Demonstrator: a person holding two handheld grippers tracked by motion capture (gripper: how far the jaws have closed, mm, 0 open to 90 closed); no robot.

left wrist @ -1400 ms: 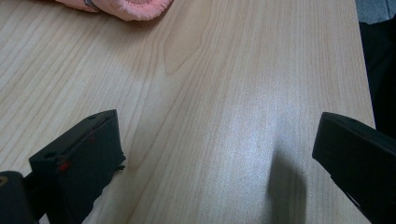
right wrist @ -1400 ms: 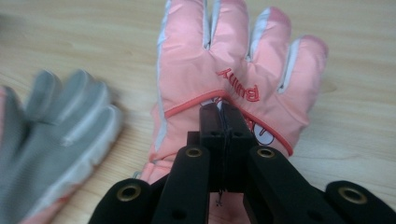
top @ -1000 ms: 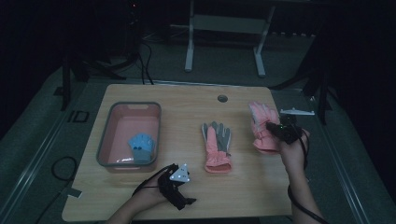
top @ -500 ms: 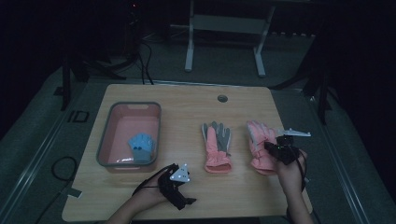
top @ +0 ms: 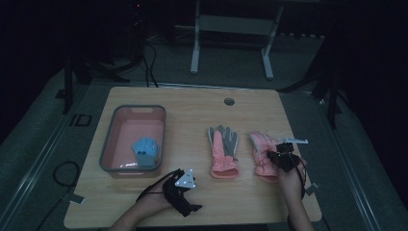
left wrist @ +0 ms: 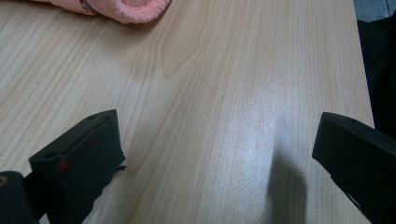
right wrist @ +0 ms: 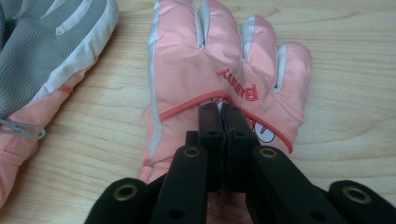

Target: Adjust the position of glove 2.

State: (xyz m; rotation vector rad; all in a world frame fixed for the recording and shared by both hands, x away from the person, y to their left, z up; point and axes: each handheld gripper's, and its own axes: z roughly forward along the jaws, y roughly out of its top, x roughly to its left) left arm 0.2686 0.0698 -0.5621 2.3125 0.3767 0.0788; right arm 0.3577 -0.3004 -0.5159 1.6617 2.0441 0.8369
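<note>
Dim floor and a metal frame lie beyond a pale wooden bench, and everything below is placed by the grey-palmed pink glove lying near the bench's middle.

Well to the left of that glove sits a pink tray with a grey rim, with a small blue glove in its near right corner. Nearer the person, and also left of the grey-palmed glove's cuff, the left tool rests low over bare wood, jaws spread wide with nothing between them; in the left gripper view only a pink cuff shows at the top edge.

Just right of the grey-palmed glove, apart from it, lies the second pink glove. Its long axis runs away from the person, fingers pointing to the far edge, cuff toward the near edge, roughly parallel to its partner. The right tool sits on its cuff end, approaching along that axis from the near side; in the right gripper view the right tool is clenched on a fold of the glove's back, just below the red piping. That hand is plainly the nearer one for any shift of this glove.

The pink glove is padded, back side up, with pale grey strips between the fingers, red lettering and a cartoon print partly hidden by the jaws.
</note>
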